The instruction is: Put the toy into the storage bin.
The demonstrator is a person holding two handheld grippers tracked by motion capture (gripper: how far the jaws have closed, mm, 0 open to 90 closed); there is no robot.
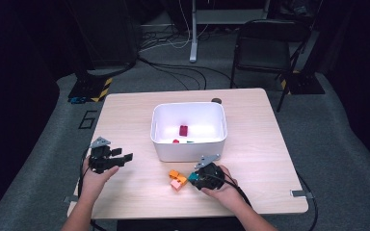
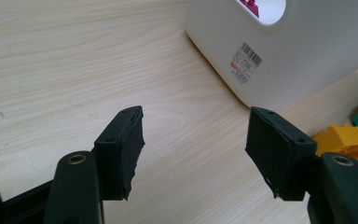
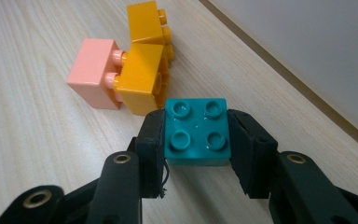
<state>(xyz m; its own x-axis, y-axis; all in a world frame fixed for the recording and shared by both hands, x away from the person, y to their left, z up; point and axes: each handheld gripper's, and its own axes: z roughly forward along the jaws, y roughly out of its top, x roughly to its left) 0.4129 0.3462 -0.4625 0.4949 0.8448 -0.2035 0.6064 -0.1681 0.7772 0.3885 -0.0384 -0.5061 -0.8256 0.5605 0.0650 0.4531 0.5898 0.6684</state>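
Observation:
My right gripper (image 3: 196, 122) is shut on a teal four-stud brick (image 3: 196, 133), one black pad against each side, studs facing up. From the high view this gripper (image 1: 195, 179) sits near the table's front, just below the white bin (image 1: 188, 150). A pink brick (image 3: 94, 72) and two orange bricks (image 3: 144, 77) lie joined right in front of it on the wood. At the left of the table, my left gripper (image 1: 124, 156) stands open with only bare wood between its fingers (image 2: 121, 144).
The bin holds a dark red brick (image 1: 183, 130) and smaller pieces. Its side wall (image 2: 279, 60), with a barcode label, lies ahead of the left gripper. A black folding chair (image 1: 267, 45) stands beyond the table's far edge, with cables on the floor.

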